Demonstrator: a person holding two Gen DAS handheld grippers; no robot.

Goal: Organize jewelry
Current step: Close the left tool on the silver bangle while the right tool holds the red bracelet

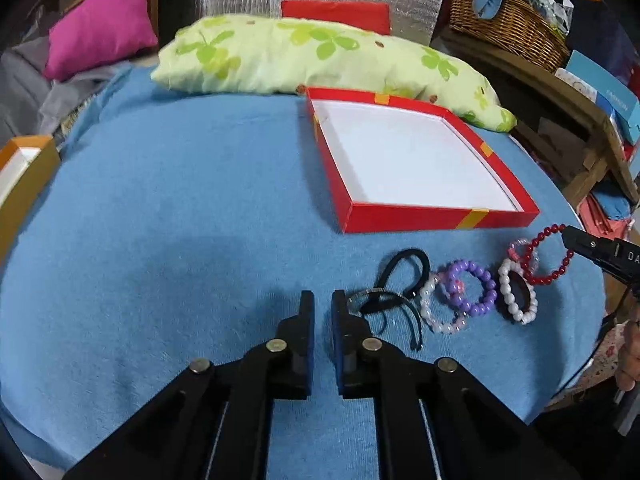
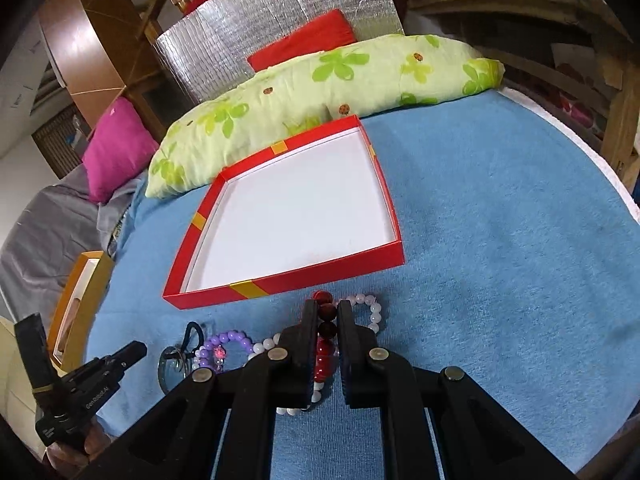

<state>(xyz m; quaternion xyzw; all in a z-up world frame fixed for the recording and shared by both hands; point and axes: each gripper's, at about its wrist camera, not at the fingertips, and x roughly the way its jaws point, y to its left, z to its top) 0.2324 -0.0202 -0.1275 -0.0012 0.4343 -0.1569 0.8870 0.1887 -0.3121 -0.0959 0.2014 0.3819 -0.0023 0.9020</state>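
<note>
A row of jewelry lies on the blue cloth in front of a red box with a white inside [image 1: 436,216] [image 2: 280,284]: black hair ties [image 1: 404,268], a metal bangle [image 1: 384,300], a purple bead bracelet [image 1: 486,280] [image 2: 232,338], white bead bracelets [image 1: 505,292] [image 2: 372,308] and a red bead bracelet [image 1: 538,248] [image 2: 326,344]. My right gripper [image 2: 325,308] [image 1: 570,236] is closed around the red bracelet's beads, which are lifted at one side. My left gripper [image 1: 323,298] is nearly shut and empty, low over the cloth just left of the bangle.
A green flowered pillow [image 1: 304,56] [image 2: 320,92] lies behind the box. An orange box [image 1: 24,184] [image 2: 80,300] sits at the left edge of the cloth. A pink cushion [image 1: 100,24], a wicker basket [image 1: 508,24] and a wooden frame [image 1: 592,128] surround the bed.
</note>
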